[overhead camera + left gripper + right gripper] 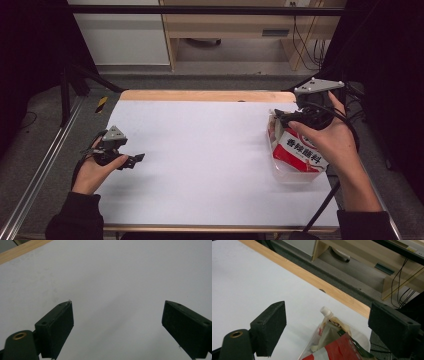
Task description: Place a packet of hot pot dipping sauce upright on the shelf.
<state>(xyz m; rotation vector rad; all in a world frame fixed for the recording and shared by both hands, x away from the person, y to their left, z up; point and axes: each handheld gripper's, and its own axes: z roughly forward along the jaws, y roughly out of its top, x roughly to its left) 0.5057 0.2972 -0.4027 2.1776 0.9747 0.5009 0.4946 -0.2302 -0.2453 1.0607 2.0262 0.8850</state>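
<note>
White table [200, 150], quiet left gripper [131, 161] gaping, empty. Right gripper [283, 119] hangs wide open above the red packet [300, 152] in its clear tub [292, 176] — a careless dip could tip it.

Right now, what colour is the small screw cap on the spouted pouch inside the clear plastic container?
White. The small screw cap shows best in the right gripper view, at the top of the spouted pouch.
</note>
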